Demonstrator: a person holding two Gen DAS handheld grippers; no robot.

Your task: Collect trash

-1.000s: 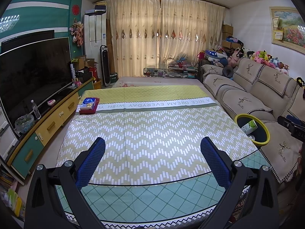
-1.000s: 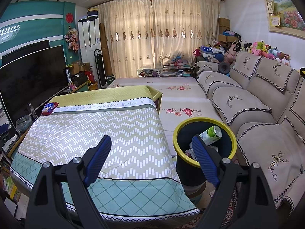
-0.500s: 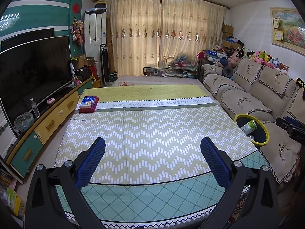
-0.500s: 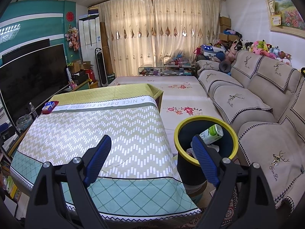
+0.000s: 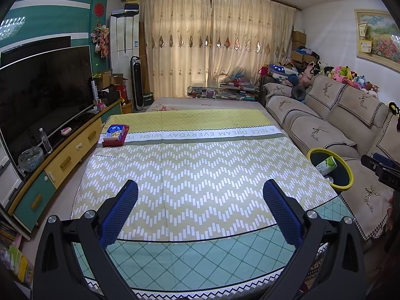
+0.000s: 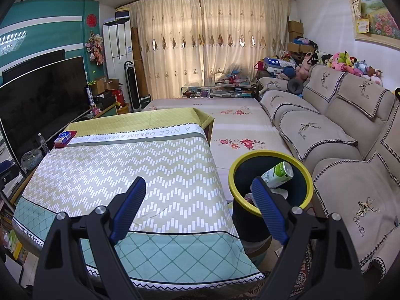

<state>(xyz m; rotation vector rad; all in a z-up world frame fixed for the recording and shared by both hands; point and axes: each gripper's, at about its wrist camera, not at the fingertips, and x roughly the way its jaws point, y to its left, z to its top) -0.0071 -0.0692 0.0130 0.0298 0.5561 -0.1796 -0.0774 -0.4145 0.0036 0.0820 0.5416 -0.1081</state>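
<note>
Jaws spread wide on both the left gripper (image 5: 200,206) and right gripper (image 6: 197,200), nothing between them. Table (image 5: 200,172) with chevron cloth fills both views, sofa (image 6: 345,150) along its right. Yellow-rimmed bin (image 6: 271,156) stands between table and sofa, a white-green carton (image 6: 277,173) inside. Tissue box (image 5: 115,134) at table's far left corner.

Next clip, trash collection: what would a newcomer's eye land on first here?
The yellow-rimmed trash bin between table and sofa, with a green-and-white carton leaning inside. Then the chevron tablecloth filling the foreground, bare except for a red tissue box at its far left corner. The left gripper and right gripper stand with open, empty jaws.
</note>
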